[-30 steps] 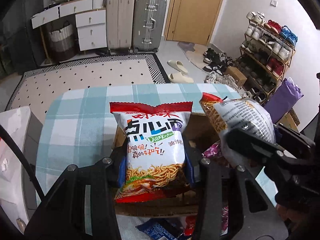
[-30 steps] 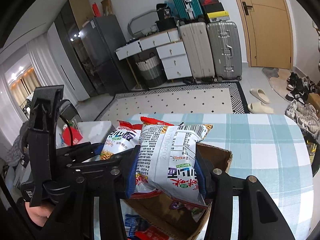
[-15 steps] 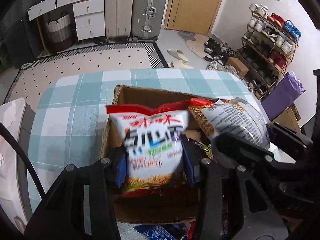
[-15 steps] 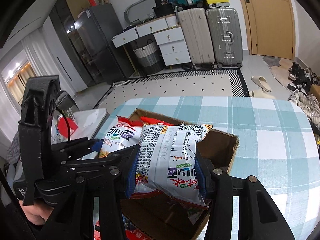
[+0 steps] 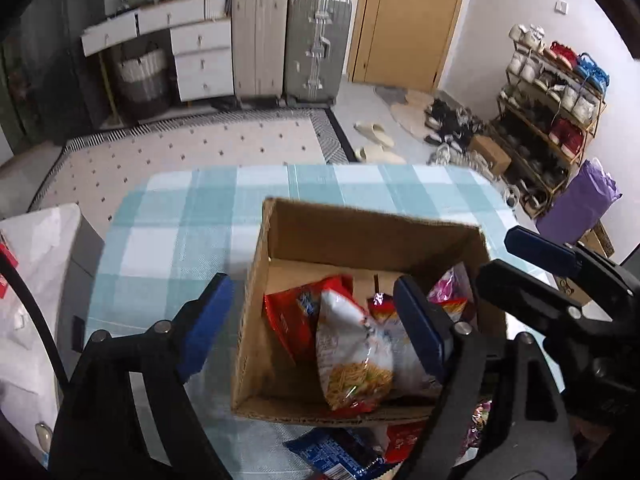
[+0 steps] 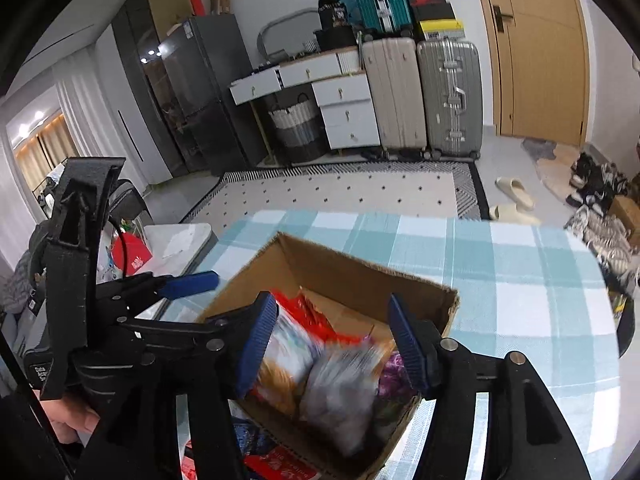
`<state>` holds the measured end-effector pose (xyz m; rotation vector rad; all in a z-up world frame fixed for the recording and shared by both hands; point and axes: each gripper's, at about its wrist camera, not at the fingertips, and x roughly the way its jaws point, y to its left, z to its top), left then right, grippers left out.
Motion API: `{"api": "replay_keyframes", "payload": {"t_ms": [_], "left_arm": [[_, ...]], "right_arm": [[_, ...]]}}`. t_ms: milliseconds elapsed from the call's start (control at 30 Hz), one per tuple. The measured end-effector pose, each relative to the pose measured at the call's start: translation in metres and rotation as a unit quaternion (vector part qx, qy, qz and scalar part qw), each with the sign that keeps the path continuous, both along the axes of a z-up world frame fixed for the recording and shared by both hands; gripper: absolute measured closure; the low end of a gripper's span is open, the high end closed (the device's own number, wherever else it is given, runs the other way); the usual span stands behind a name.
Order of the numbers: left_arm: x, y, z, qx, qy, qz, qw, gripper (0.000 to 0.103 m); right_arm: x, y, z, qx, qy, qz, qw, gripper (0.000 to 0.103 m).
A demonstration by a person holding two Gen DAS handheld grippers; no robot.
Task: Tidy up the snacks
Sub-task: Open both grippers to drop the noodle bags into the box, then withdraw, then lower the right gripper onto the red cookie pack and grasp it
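Observation:
An open cardboard box (image 5: 360,216) (image 6: 360,268) stands on the table with the blue plaid cloth (image 5: 180,220). My left gripper (image 5: 314,320) hangs over it with its jaws opening. Its white and red noodle bag (image 5: 352,360) lies loose in the box below, free of the pads. My right gripper (image 6: 332,340) is also opening above the box. Its grey-backed bag (image 6: 340,392) shows blurred under the jaws, touching neither pad. A purple packet (image 5: 452,284) lies in the box's right corner.
A blue packet (image 5: 336,456) and a red packet (image 5: 404,440) lie on the cloth in front of the box. A white cabinet top (image 6: 176,240) stands left of the table. Beyond are a dotted rug, suitcases, drawers and a shoe rack.
Both grippers held noodle bags above the box and have let go. The bags have dropped into the box, and both pairs of jaws have spread apart.

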<state>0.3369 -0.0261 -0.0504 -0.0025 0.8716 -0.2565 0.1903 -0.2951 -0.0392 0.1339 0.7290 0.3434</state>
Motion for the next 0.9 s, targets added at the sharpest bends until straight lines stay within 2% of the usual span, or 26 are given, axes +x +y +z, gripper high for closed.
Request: {"api": "replay_keyframes", "payload": {"t_ms": [267,400,533,567,667,900], "left_arm": [[-0.039,-0.001,0.035,0.006,-0.037,-0.011,0.9992,0.022],[-0.071,-0.003,0.057,0.01,-0.071,-0.007,0.9974,0.019],[-0.106,-0.004,0.079,0.02,-0.114,-0.006,0.9932,0.007],[-0.118,-0.004,0.085,0.021,-0.128,-0.005,0.9916,0.001],[-0.148,-0.003,0.102,0.023,-0.158,-0.005,0.9872,0.001],[-0.203,0.002,0.129,0.021,-0.185,-0.007,0.9825,0.001]], "right_arm": [[-0.038,-0.002,0.038,0.011,-0.045,-0.001,0.999,0.043],[-0.06,-0.003,0.055,0.017,-0.065,0.001,0.998,0.043],[-0.088,-0.001,0.075,0.018,-0.088,0.007,0.996,0.043],[-0.094,-0.001,0.078,0.018,-0.093,0.009,0.995,0.042],[-0.116,0.001,0.09,0.018,-0.109,0.014,0.994,0.04],[-0.165,0.004,0.111,0.023,-0.135,0.026,0.99,0.035]]}}
